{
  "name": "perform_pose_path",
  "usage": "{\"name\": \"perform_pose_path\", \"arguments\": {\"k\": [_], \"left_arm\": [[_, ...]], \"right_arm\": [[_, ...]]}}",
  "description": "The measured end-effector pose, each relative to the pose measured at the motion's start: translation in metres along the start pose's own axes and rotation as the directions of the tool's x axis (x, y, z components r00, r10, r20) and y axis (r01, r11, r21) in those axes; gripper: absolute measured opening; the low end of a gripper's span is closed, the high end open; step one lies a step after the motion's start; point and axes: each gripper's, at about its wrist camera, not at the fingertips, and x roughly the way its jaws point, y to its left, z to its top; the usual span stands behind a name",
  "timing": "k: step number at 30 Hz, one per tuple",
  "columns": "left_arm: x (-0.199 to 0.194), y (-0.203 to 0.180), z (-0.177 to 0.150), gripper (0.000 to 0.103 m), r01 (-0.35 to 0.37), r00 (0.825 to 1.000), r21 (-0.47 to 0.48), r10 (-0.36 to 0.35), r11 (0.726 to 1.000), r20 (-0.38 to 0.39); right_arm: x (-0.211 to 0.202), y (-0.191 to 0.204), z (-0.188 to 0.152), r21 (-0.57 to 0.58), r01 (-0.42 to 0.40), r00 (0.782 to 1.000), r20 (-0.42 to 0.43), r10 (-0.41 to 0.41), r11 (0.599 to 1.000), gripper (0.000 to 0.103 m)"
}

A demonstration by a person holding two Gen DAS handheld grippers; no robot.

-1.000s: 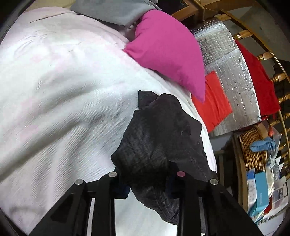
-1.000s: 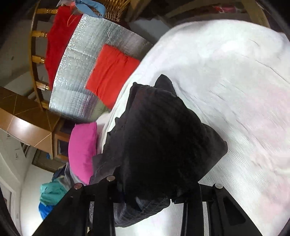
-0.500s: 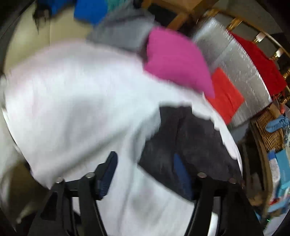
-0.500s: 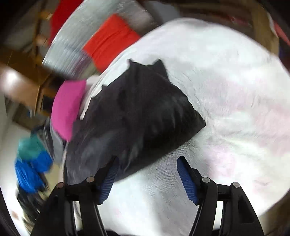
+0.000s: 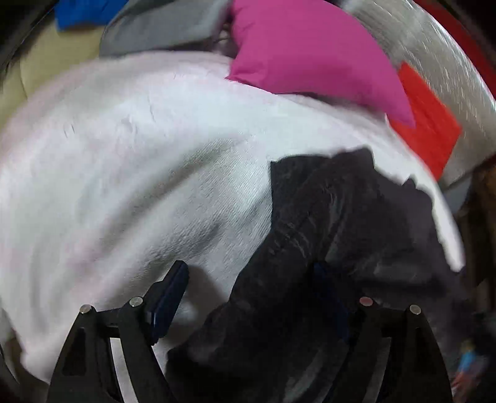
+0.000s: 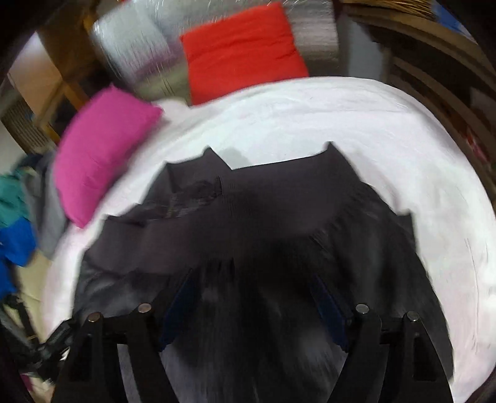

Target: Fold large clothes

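A dark charcoal garment [image 5: 334,235] lies loosely folded on a white bedcover [image 5: 130,173]. In the left wrist view it sits at the right, and my left gripper [image 5: 251,294] is open above its near edge, one blue pad [image 5: 169,294] over the white cover. In the right wrist view the garment [image 6: 257,217] fills the middle, spread wide. My right gripper [image 6: 254,303] is open right over it and holds nothing. Both views are blurred by motion.
A pink pillow [image 5: 313,52] and a red cushion [image 5: 427,121] lie at the bed's far end, against a silver foil panel [image 6: 136,49]. A grey cloth [image 5: 161,28] and blue and teal clothes [image 6: 15,229] lie beside the bed.
Both grippers opened and let go of the dark garment, which dropped onto the bed. Both grippers have since pulled back and swung, and the garment now lies spread wider.
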Motion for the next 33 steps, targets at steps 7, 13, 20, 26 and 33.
{"name": "perform_pose_path", "arguments": {"k": [7,13,20,26,33], "left_arm": [[0.006,-0.006,0.012,0.082,-0.032,0.999,0.077,0.029,0.997,0.032],[-0.001,-0.013,0.022,0.08,-0.072,0.989,0.061,0.063,0.996,0.135],[0.006,-0.018,0.023,0.081,-0.08,0.99,0.068,0.072,0.994,0.12],[-0.013,-0.01,0.028,0.08,-0.038,0.989,0.042,0.031,0.998,0.141],[-0.009,0.008,0.033,0.081,-0.084,0.991,-0.011,0.084,0.996,0.104]], "right_arm": [[0.024,0.031,0.003,-0.153,0.189,0.982,0.045,-0.184,0.97,0.02],[0.006,0.016,0.024,0.032,0.152,0.962,0.226,-0.155,0.988,0.017],[0.028,-0.004,0.001,0.044,0.061,0.992,0.107,-0.065,0.997,0.054],[-0.042,-0.082,-0.019,0.235,-0.021,0.955,0.292,-0.05,0.972,0.072],[-0.054,-0.151,-0.054,0.326,0.066,0.968,0.207,-0.139,0.943,0.078]]}}
